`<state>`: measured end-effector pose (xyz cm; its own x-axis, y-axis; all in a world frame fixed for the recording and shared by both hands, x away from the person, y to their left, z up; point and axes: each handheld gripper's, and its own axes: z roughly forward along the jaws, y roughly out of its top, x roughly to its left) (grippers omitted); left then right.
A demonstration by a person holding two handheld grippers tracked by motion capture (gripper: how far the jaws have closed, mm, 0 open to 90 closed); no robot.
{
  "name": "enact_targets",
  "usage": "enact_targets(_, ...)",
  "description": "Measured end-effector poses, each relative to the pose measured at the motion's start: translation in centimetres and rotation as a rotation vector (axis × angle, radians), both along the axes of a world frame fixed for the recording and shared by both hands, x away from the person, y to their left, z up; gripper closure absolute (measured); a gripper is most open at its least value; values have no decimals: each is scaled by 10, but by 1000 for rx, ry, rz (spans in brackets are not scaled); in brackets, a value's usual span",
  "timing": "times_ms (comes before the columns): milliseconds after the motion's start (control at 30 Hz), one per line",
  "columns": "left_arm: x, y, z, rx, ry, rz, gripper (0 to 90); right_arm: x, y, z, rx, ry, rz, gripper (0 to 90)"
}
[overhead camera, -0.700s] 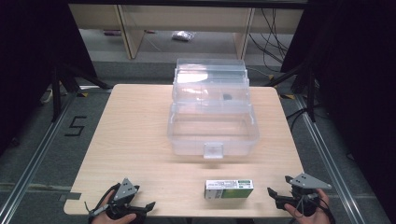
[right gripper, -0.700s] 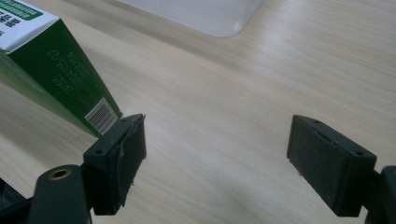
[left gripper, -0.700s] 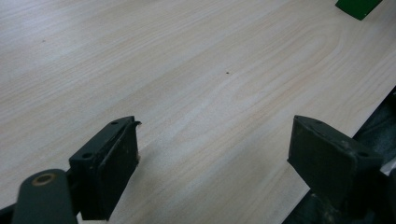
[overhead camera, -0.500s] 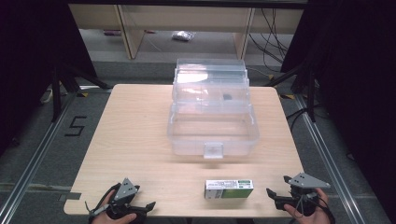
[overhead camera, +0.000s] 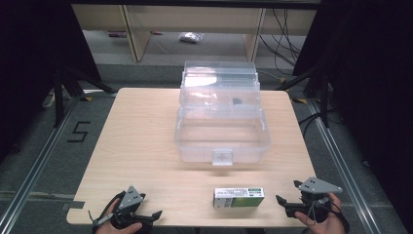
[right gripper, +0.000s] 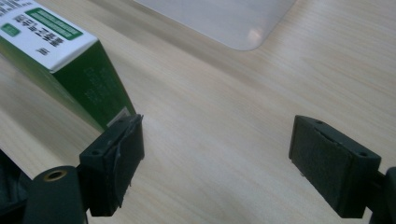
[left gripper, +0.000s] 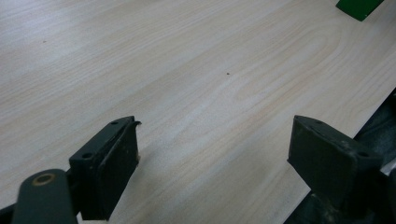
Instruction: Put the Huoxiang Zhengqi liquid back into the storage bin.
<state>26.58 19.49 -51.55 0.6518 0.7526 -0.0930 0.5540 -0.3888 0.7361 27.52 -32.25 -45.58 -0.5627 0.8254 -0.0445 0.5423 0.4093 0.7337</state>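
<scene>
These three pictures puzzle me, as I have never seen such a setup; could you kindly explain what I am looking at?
No robot is at work here: a person holds a pair of hand-held tongs in each hand. The high view looks down on a wooden table; the left tongs and the right tongs come in at its near edge. The other two pictures come from small cameras riding on the tongs, each looking along its own two black jaws. On the table stand an open, clear plastic box with a tiered lid and, nearer the person, a small green and white carton. In the right gripper view the carton lies just beyond the jaws. Both tongs are open and hold nothing.
</scene>
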Motion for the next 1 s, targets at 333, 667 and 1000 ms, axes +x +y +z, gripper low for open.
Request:
enact_targets(333, 0, -2, -1, -19, 0, 0, 155, 4, 6, 9, -9, 18, 45, 188)
enact_targets(667, 0, 0, 1, 12, 9, -14, 155, 9, 22, 34, -66, -7, 152, 191)
enact_targets(1000, 0, -1, -2, -2, 8, 3, 155, 11, 46, 54, -113, -5, 251, 193)
